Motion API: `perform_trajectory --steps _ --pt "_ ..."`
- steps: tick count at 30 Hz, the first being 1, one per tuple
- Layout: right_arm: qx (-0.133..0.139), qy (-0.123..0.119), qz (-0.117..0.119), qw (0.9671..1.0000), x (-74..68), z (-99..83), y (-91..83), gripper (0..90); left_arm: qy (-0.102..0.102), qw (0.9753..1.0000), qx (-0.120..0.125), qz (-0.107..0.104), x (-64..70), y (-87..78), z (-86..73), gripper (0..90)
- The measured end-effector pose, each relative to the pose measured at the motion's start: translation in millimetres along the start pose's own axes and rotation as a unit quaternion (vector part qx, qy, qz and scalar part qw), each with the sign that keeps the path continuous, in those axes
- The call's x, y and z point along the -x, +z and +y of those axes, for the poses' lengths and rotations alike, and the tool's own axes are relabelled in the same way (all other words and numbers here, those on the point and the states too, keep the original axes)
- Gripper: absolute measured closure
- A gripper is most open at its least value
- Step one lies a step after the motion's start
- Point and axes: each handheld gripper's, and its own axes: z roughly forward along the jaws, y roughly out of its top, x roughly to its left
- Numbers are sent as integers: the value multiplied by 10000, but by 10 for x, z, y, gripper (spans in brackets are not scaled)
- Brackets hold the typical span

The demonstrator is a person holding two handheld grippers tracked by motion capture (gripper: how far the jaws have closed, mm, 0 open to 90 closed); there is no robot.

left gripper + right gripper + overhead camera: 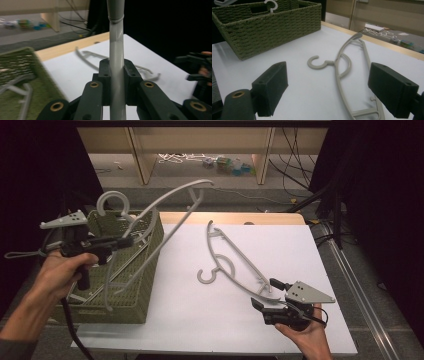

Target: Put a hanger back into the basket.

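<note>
My left gripper (125, 241) is shut on a grey plastic hanger (197, 183) and holds it tilted in the air over the green woven basket (135, 290). In the left gripper view the hanger's bar (116, 37) is pinched between the jaws of the left gripper (116, 72). A grey hook (112, 201) rises above the basket's far rim. A second grey hanger (235, 262) lies flat on the white table (290, 245). My right gripper (265, 293) stands open at that hanger's near right end. The right gripper (332, 90) has the lying hanger (342, 67) between its spread jaws, not touching it.
The basket (269, 27) stands at the table's left edge, with more grey hanger parts (22, 87) inside. A wooden strip (230, 217) borders the table's far side. Behind it are wooden shelf legs (140, 155), cables and small clutter (227, 165) on the floor. Dark curtains flank both sides.
</note>
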Motion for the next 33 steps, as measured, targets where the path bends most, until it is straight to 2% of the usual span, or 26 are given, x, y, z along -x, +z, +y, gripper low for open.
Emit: perform_trajectory --steps 3,7,10,11,17,22,23,25,29,33 --pt "-39 -16 -28 10000 11 2 -7 170 20 9996 -48 293 -162 -77 36 793" --pt "-107 -25 -19 9999 11 2 -13 171 -19 9987 -102 498 -322 -133 22 793" --pt "-138 52 11 9999 -5 0 -9 171 -102 9984 -123 538 -437 -169 -14 793" --pt "-79 -23 -29 10000 3 -1 -4 171 -134 9983 -146 549 -466 -180 -27 793" --pt "-124 -22 3 9999 3 -4 0 171 -144 9968 -286 727 -666 -264 -87 793" --pt "-123 -24 20 9999 2 -9 13 171 -123 9937 -457 1019 -854 -316 -150 793" --pt "-175 47 63 9998 -6 -9 10 170 -107 9932 -464 1062 -882 -323 -158 793" --pt "-102 -43 17 9999 3 -8 12 170 -110 9920 -470 1164 -953 -339 -186 793" --pt "-123 -18 32 9999 5 -9 13 170 -44 9903 -563 1273 -1062 -364 -239 792" --pt "-178 41 56 9998 -4 -9 9 170 -39 9896 -603 1304 -1129 -371 -290 792"
